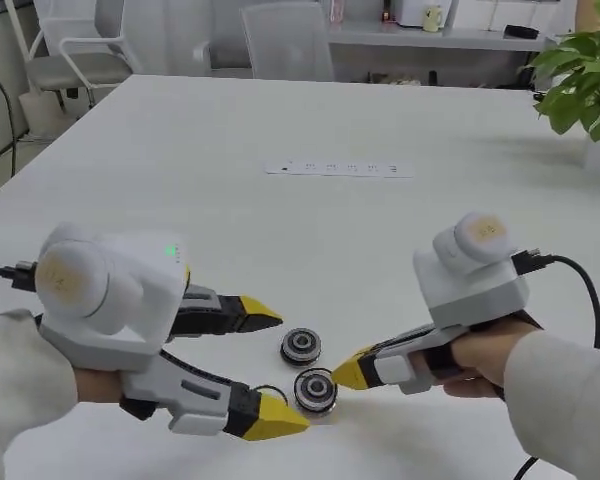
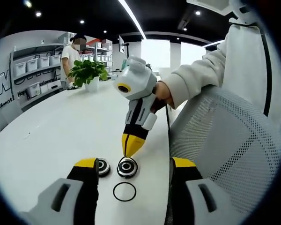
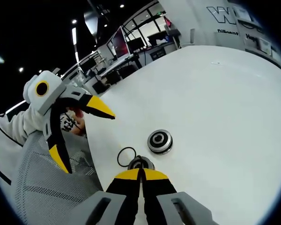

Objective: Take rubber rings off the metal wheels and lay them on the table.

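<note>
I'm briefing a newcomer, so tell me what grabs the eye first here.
Two yellow-tipped grippers face each other over the white table: the left gripper wide open, the right gripper shut, its tip at one metal wheel, with a second wheel beside it. A loose black rubber ring lies flat nearby.

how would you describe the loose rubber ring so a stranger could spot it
On the white table, look near the person's edge, between the open jaws of the left gripper. Beside two metal wheels lies a thin black rubber ring, flat and hollow, unlike the thick shiny wheels.
</note>
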`<state>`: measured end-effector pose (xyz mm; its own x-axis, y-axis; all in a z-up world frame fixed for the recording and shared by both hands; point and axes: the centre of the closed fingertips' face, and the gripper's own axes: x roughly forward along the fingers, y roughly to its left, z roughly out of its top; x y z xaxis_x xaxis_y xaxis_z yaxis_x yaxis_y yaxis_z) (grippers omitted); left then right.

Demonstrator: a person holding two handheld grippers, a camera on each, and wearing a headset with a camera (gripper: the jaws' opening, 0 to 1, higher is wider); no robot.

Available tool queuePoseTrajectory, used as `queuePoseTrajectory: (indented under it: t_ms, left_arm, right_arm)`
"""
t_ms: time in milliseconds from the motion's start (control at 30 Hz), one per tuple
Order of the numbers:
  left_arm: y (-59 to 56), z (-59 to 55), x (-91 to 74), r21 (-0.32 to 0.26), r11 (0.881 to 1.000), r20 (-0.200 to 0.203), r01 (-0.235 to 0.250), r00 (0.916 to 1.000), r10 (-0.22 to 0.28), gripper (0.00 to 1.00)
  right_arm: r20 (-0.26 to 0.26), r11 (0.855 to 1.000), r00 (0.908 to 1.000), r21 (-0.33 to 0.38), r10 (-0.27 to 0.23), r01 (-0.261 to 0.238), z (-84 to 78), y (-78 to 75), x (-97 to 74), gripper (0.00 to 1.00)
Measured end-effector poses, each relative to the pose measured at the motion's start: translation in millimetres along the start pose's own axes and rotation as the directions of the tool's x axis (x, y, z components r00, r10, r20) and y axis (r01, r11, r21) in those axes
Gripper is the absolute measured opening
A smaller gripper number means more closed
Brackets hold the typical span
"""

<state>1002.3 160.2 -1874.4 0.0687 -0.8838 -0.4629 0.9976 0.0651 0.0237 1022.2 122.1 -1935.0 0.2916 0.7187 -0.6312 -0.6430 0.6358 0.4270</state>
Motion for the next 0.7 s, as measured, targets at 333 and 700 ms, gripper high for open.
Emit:
queuePoseTrajectory:
  t_ms: [333, 700]
  left_arm:
    - [9.1, 2.1, -25.8, -0.068, 0.994, 0.054, -0.08, 0.995, 0.084, 0.66]
    - [16.5, -14.1, -48.3, -0.127, 0.98, 0.035, -0.152, 0.987, 0.157, 0.7]
  right_arm:
    - [0.004, 1.0, 1.0, 0.002, 0.004, -0.004, 1.0, 1.6, -1.2, 0.0]
    - [0.016, 1.0, 0.9998, 0.005, 0.013, -0.013, 4.2, 4.7, -3.5, 0.0]
